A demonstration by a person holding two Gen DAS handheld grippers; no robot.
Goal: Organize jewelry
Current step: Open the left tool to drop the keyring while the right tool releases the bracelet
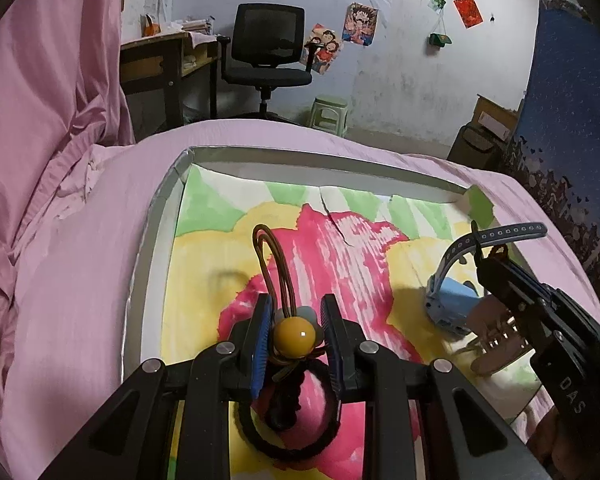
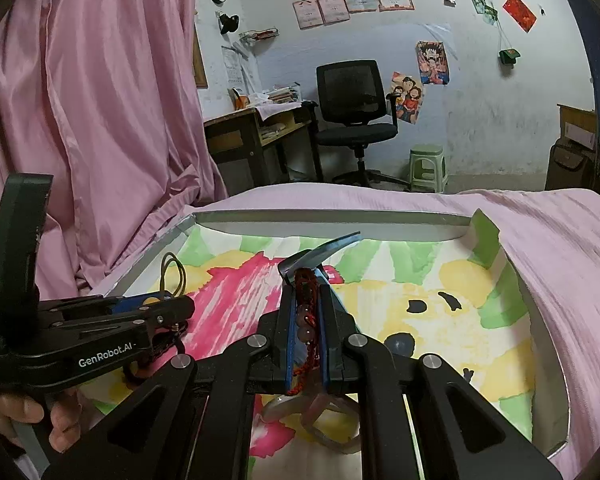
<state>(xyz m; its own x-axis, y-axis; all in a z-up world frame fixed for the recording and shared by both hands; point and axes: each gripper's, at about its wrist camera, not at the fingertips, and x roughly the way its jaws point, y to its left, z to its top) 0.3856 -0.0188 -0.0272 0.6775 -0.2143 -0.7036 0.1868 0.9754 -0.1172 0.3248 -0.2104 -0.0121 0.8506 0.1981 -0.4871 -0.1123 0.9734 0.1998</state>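
My left gripper is shut on a hair tie with a yellow ball and brown elastic loops, held above a black hair band on the tray's painted lining. My right gripper is shut on a red beaded bracelet with pinkish beads and red cord. It also shows at the right of the left wrist view. A blue watch with a grey perforated strap lies just beyond it. A tan claw hair clip lies under the right gripper.
The shallow tray with silver rims lies on a pink bedsheet. A pink curtain hangs at left. A desk, a black office chair and a green stool stand beyond the bed.
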